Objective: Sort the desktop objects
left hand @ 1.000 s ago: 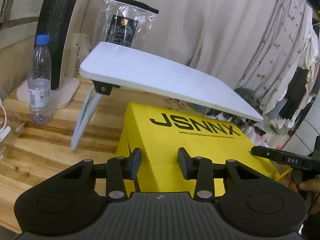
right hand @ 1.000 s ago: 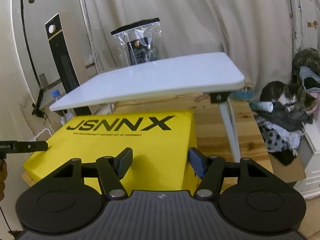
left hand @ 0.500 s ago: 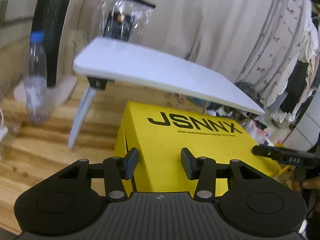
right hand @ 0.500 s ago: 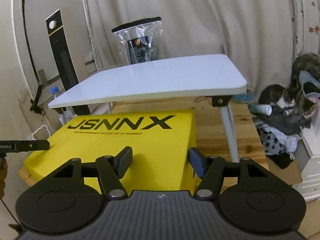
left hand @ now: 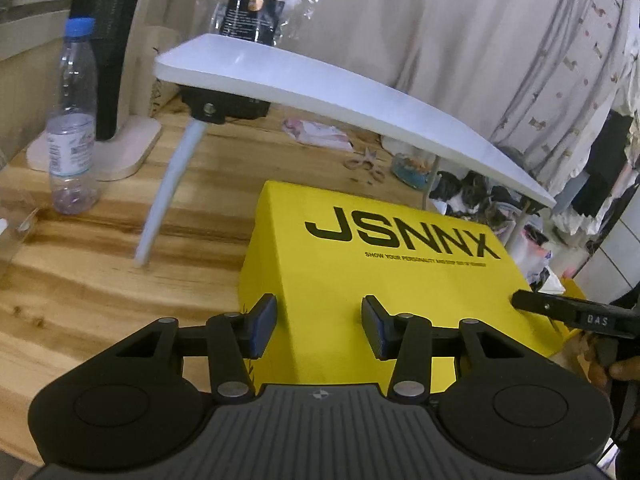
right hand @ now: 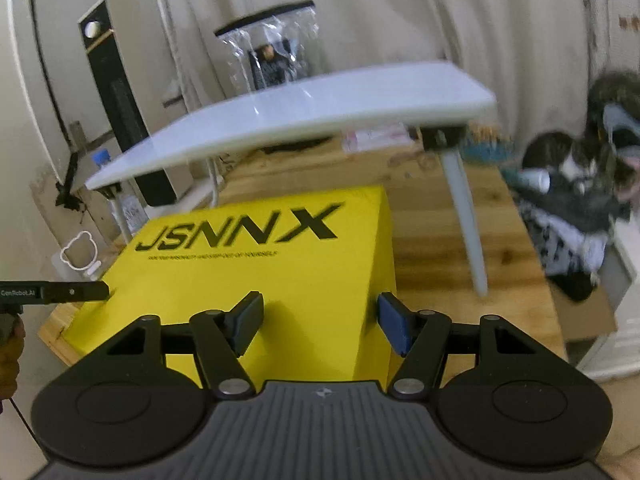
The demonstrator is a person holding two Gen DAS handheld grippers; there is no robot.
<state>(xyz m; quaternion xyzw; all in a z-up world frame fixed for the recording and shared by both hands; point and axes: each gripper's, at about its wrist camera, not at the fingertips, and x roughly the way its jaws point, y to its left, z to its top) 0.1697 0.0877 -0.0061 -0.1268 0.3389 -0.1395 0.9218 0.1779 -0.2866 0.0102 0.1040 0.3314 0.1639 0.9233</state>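
Note:
A yellow box (left hand: 372,280) printed JSNNX lies on the wooden desk (left hand: 100,248); it also shows in the right wrist view (right hand: 260,272). My left gripper (left hand: 319,326) is open and empty over the box's near left corner. My right gripper (right hand: 320,326) is open and empty over the box's near right corner. A small white folding table (left hand: 320,76) stands behind the box, also in the right wrist view (right hand: 304,108). A clear plastic bag (left hand: 260,12) with a dark card stands behind it.
A water bottle (left hand: 72,120) stands at the left by a black tower (left hand: 108,40) on a pale base. Scissors (left hand: 366,162) and a small bowl (left hand: 412,166) lie under the white table. A cat (right hand: 568,160) and clothes lie right of the desk.
Both grippers have dropped lower and closer to the yellow box, so I see under the white table. The jaws stay open.

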